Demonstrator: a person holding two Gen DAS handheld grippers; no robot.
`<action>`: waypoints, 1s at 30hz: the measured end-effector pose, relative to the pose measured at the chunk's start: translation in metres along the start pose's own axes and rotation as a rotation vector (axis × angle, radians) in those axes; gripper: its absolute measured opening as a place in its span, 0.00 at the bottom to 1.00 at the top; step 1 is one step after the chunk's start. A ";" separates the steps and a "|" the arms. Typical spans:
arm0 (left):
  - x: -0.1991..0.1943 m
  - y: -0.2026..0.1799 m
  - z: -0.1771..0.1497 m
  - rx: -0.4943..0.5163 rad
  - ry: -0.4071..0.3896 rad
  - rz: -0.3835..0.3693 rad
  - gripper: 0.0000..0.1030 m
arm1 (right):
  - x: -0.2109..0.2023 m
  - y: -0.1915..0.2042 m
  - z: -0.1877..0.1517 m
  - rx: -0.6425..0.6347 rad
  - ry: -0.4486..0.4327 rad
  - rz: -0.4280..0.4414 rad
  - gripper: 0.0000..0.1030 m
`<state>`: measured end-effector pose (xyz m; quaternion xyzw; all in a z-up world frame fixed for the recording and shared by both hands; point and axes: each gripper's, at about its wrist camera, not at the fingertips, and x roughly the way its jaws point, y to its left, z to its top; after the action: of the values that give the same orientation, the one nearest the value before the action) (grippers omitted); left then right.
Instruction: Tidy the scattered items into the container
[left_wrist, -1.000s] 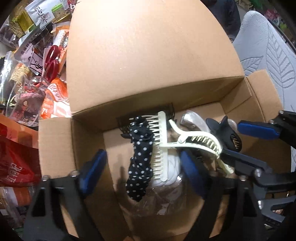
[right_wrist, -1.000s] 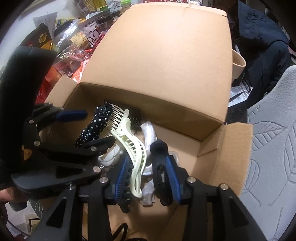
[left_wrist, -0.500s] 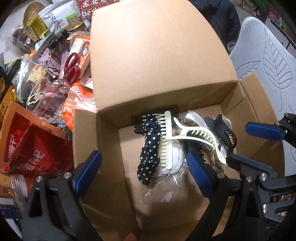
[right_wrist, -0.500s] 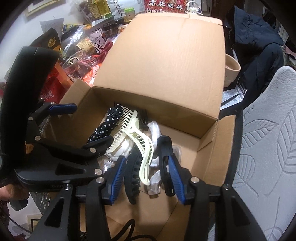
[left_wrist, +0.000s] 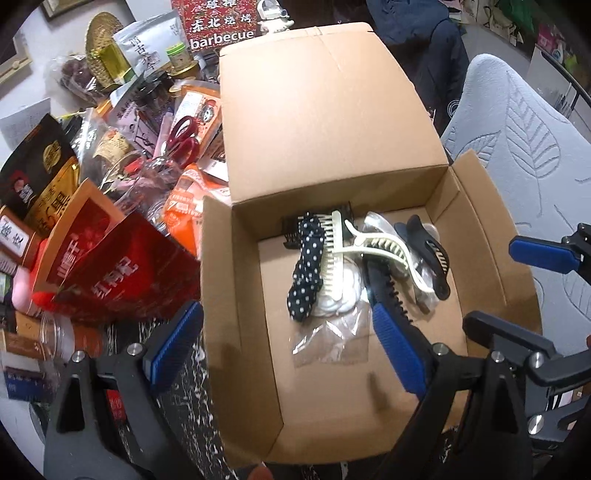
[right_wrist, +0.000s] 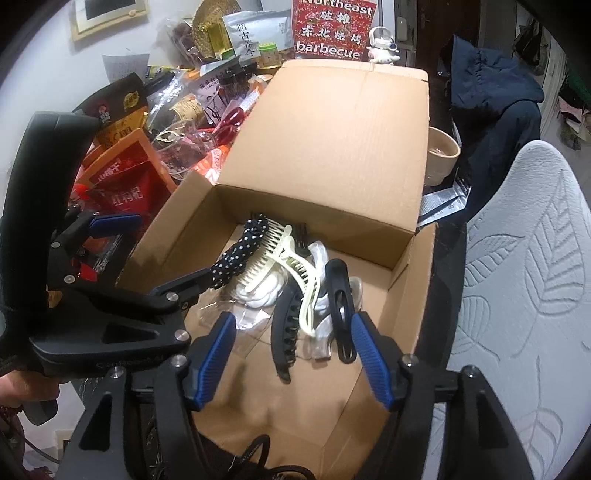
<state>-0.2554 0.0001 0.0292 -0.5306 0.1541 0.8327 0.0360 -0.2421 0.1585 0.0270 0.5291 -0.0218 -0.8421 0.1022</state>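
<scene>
Both pairs of jaws hang above the open cardboard box (left_wrist: 236, 280) with nothing between them. On the left gripper (left_wrist: 288, 350) the blue pads stand spread wide, one over the box's left wall and the dark tabletop, the other over the box floor. On the right gripper (right_wrist: 291, 362) the jaws are opening, their blue pads apart over the near end of the heap in the box and touching none of it.

Inside the box, toward its far wall, lies a loose pile of hair things: a black polka-dot scrunchie (left_wrist: 304, 273), a cream claw clip (left_wrist: 334, 254) with its comb teeth showing, a white braided piece (left_wrist: 343, 295) under it, a long black toothed clip (right_wrist: 284, 332), another black clip (right_wrist: 341, 314) on the right side, and a clear plastic bag (left_wrist: 328, 343) lying flat on the cardboard floor. The box's big flap (left_wrist: 328, 110) stands up behind the pile.

Left of the box, snack packets crowd the table, among them a red pouch (left_wrist: 125, 273) just beside the box wall and red-handled scissors (left_wrist: 183, 142) farther back. Right of the box is a grey leaf-pattern cushion (right_wrist: 524, 266), and a beige cup (right_wrist: 441, 155) sits behind the flap.
</scene>
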 end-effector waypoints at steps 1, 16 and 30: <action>-0.003 0.000 -0.003 -0.001 -0.002 0.002 0.90 | -0.003 0.002 -0.002 -0.002 -0.002 -0.005 0.67; -0.045 -0.006 -0.047 -0.010 -0.018 0.023 0.90 | -0.043 0.020 -0.045 -0.010 -0.009 0.004 0.67; -0.072 -0.016 -0.087 -0.010 -0.009 0.029 0.90 | -0.072 0.035 -0.087 -0.030 0.016 0.012 0.68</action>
<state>-0.1450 -0.0028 0.0565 -0.5246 0.1576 0.8364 0.0218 -0.1286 0.1446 0.0573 0.5342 -0.0114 -0.8373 0.1155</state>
